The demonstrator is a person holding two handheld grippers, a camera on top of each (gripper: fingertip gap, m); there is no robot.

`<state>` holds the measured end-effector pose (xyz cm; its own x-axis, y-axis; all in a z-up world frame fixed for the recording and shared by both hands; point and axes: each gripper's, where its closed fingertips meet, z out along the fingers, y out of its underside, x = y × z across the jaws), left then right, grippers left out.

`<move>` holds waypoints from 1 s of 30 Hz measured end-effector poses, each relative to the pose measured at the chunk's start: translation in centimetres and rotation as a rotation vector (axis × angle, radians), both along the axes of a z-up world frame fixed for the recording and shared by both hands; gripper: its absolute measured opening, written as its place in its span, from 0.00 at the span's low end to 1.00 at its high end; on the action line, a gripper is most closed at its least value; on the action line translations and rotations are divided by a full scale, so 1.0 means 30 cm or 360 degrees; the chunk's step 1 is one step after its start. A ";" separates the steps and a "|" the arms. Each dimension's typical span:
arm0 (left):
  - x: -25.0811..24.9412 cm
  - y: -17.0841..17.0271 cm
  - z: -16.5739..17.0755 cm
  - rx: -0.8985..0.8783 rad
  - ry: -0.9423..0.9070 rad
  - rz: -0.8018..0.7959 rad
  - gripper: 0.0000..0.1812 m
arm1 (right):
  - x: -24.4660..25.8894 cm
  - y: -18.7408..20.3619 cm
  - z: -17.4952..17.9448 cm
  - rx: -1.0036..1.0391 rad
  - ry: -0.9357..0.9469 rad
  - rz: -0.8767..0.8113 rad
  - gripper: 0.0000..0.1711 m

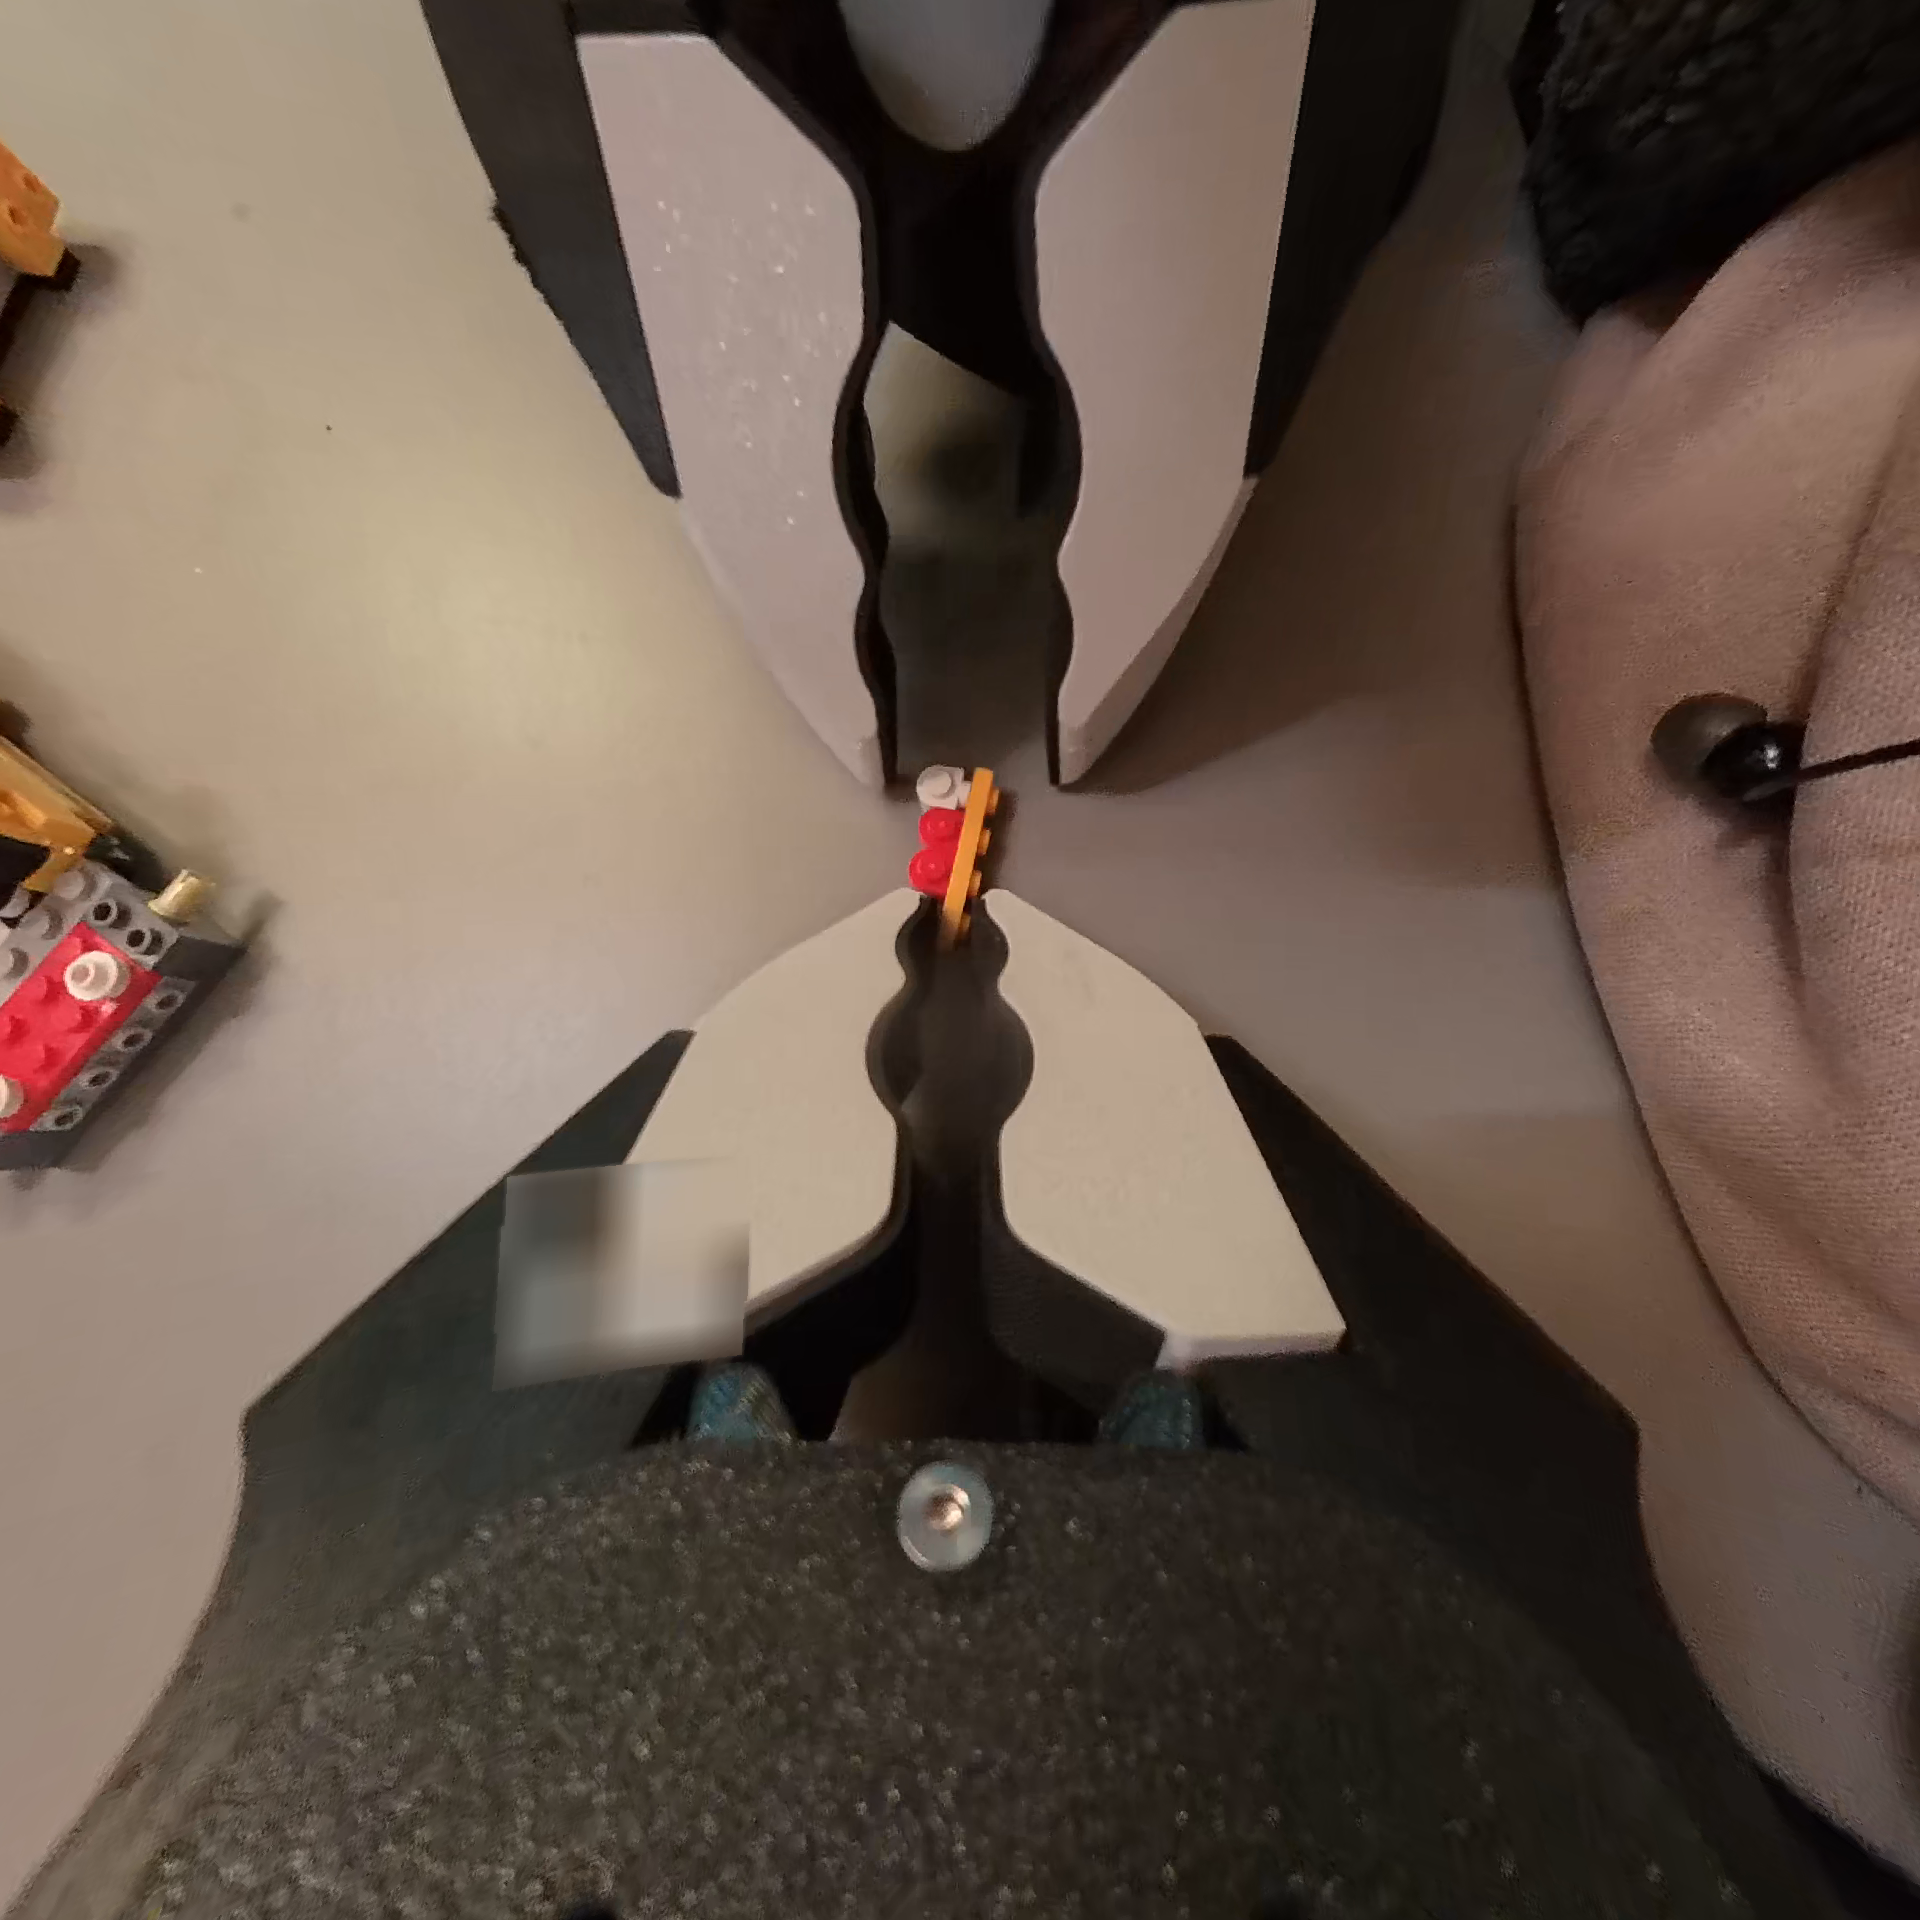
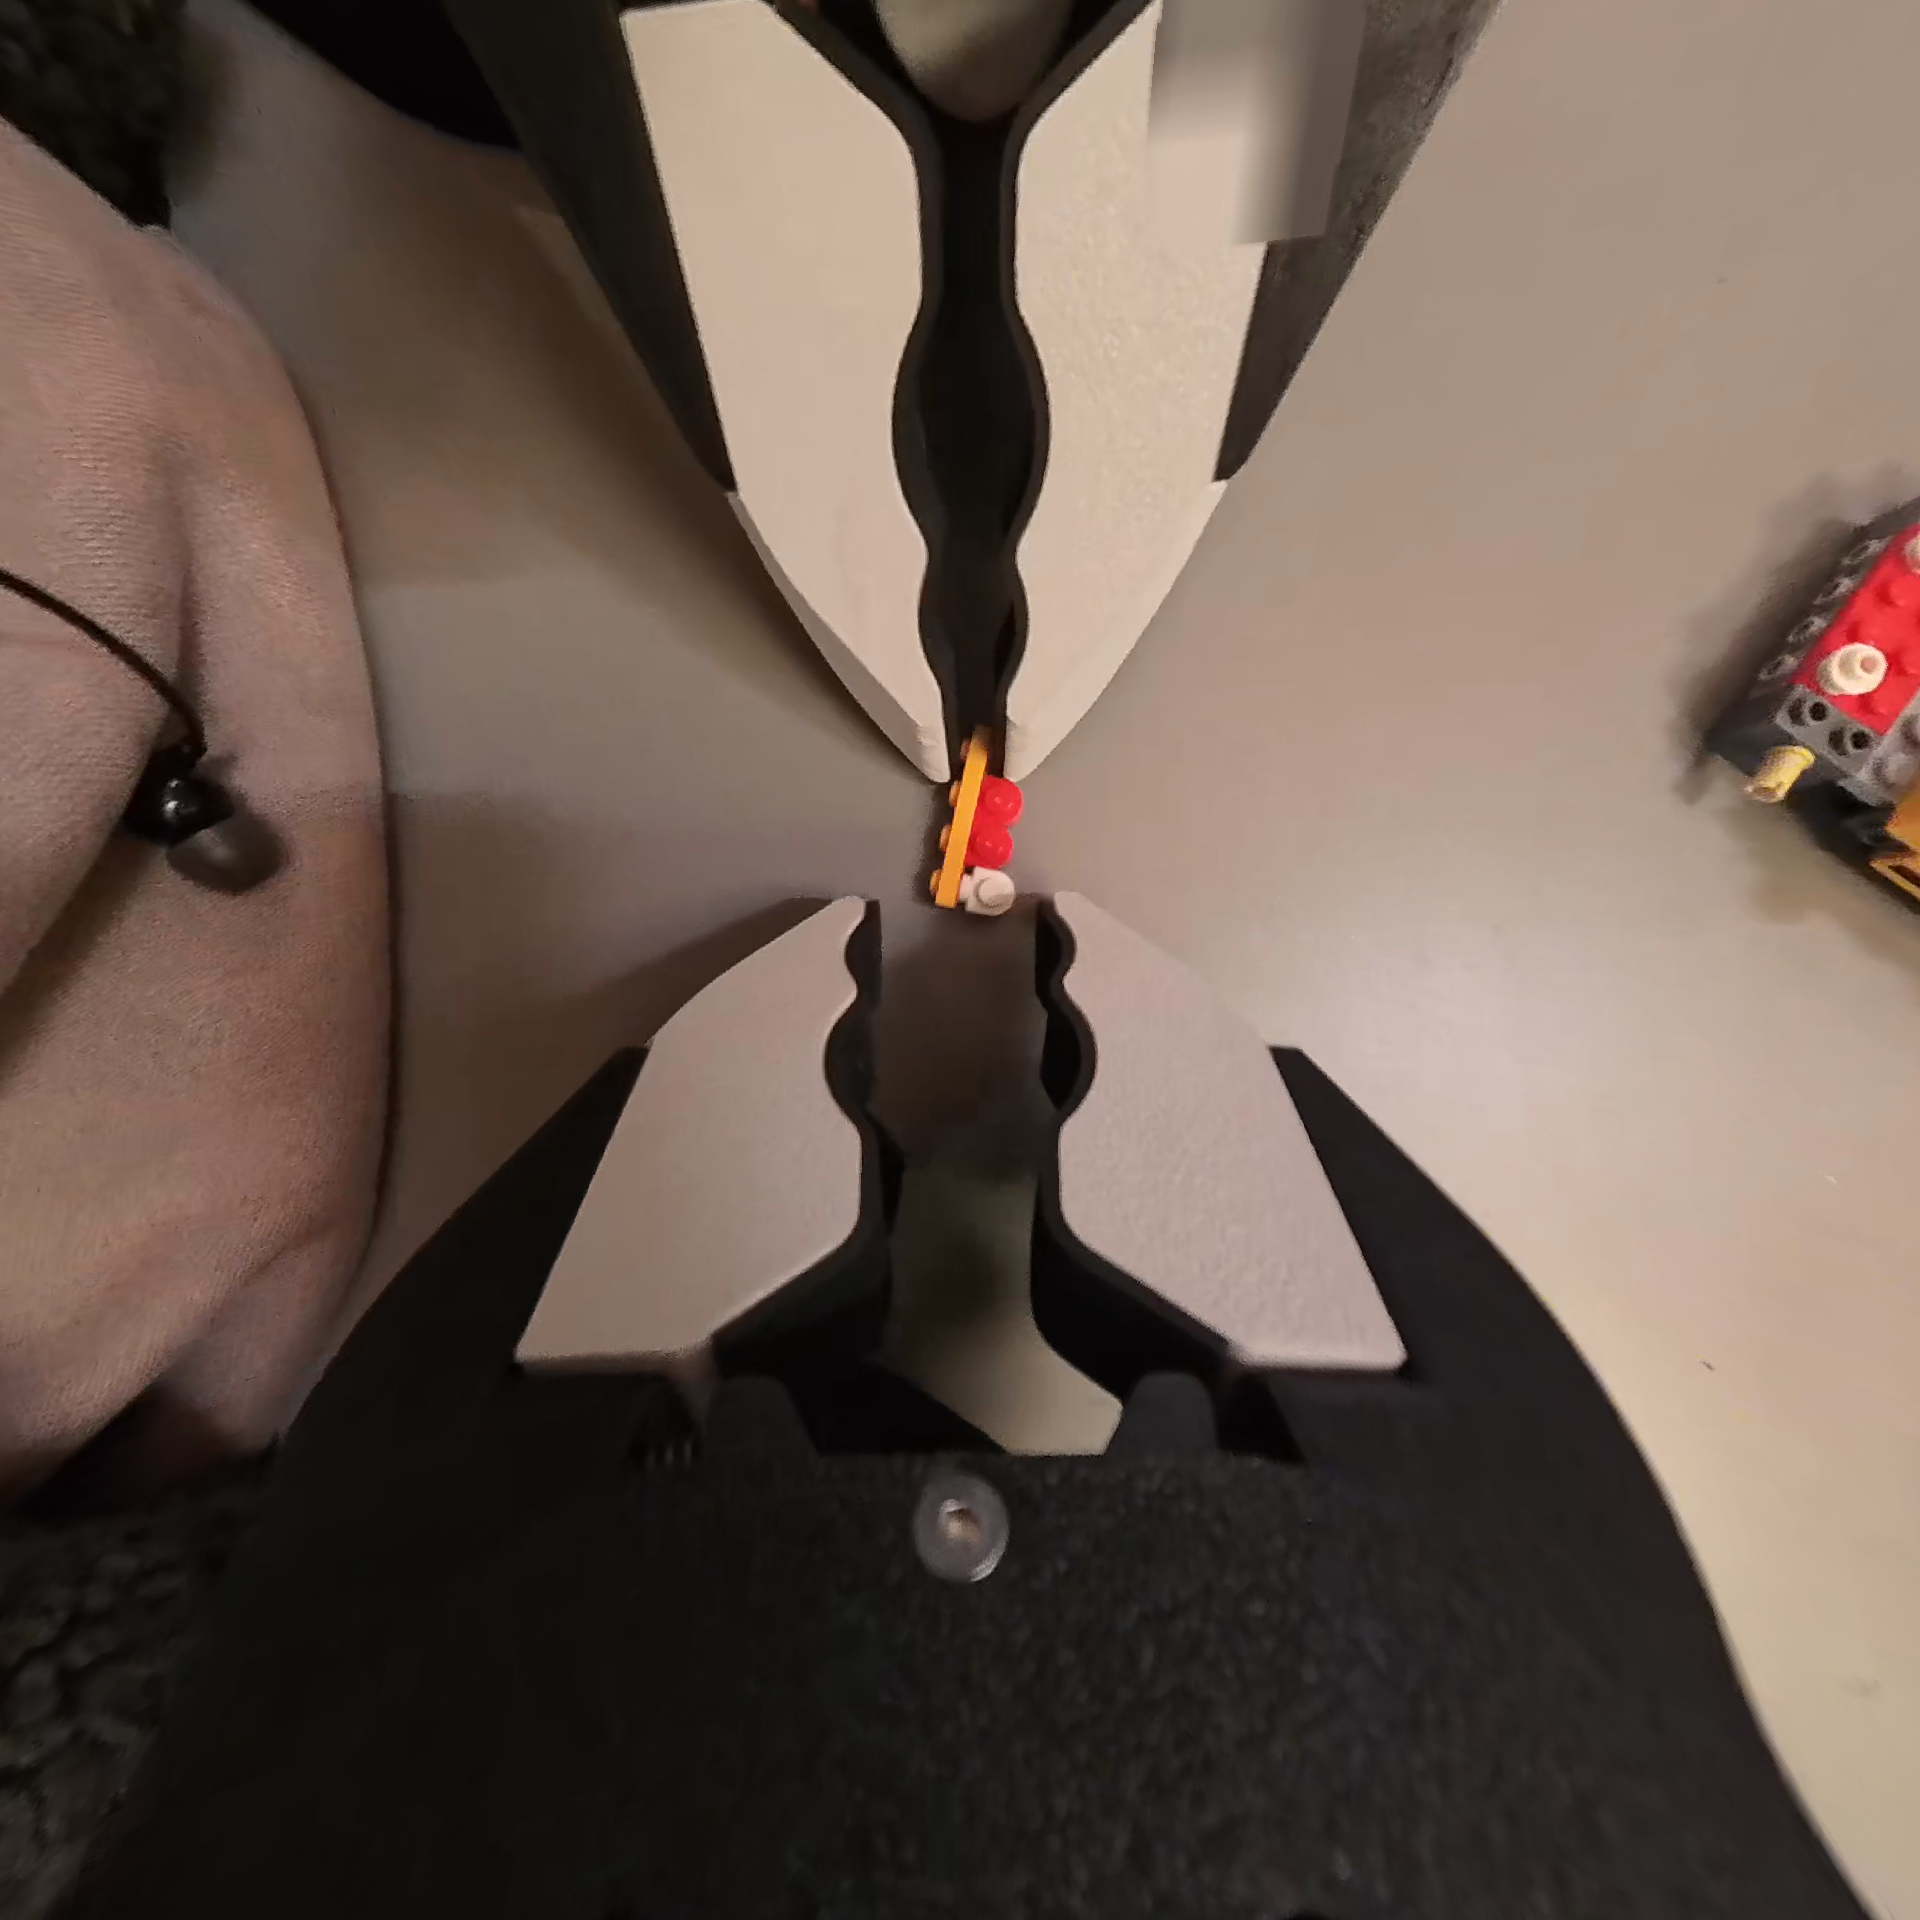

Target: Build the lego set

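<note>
A small lego piece is held between the two grippers above the grey table (image 1: 416, 644). It is a thin orange plate (image 1: 975, 842) on edge, with two red round studs (image 1: 935, 847) and one white round stud (image 1: 940, 787) on its side. My left gripper (image 1: 951, 914) is shut on one end of the orange plate. My right gripper (image 2: 956, 920) is open, its fingertips just short of the white stud (image 2: 987, 891) at the plate's (image 2: 964, 831) other end. The right wrist view shows the left gripper (image 2: 977, 758) clamped on the plate.
A partly built lego model (image 1: 83, 997) in black, grey, red and gold sits on the table, also in the right wrist view (image 2: 1849, 686). Another orange-topped lego part (image 1: 26, 208) lies at the far left. A person's beige garment (image 1: 1714, 1039) with a black drawstring bead (image 1: 1714, 758) is close by. Both grippers' tips are close together, under 4 cm apart.
</note>
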<state>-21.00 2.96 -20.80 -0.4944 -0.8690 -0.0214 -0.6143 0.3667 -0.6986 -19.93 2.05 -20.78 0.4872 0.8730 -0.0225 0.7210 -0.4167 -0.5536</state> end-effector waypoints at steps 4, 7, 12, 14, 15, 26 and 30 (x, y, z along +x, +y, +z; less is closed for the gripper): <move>0.002 -0.002 0.000 -0.0010 0.0006 0.0045 0.03 | -0.003 0.005 -0.003 -0.0004 -0.0006 -0.0045 0.14; 0.003 0.000 -0.001 -0.0007 0.0008 0.0062 0.03 | -0.006 0.007 -0.003 -0.0003 -0.0015 -0.0048 0.12; 0.004 -0.001 -0.002 -0.0007 0.0010 0.0066 0.03 | -0.008 0.013 -0.004 -0.0010 -0.0006 -0.0061 0.09; 0.001 -0.004 0.001 -0.0004 0.0010 0.0070 0.03 | -0.008 0.012 -0.004 -0.0012 -0.0003 -0.0063 0.09; 0.002 -0.005 0.001 -0.0002 0.0011 0.0072 0.03 | -0.009 0.010 -0.004 -0.0013 -0.0002 -0.0064 0.09; 0.000 -0.008 0.000 0.0026 0.0019 0.0117 0.03 | -0.005 0.009 -0.006 -0.0055 -0.0011 -0.0094 0.08; -0.002 -0.010 -0.001 0.0027 0.0015 0.0121 0.03 | -0.008 0.008 -0.009 -0.0063 -0.0020 -0.0078 0.08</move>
<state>-21.06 2.67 -20.82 -0.4270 -0.9037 -0.0321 -0.6475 0.3303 -0.6868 -20.16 2.29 -21.05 0.5300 0.8465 -0.0502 0.7058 -0.4732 -0.5272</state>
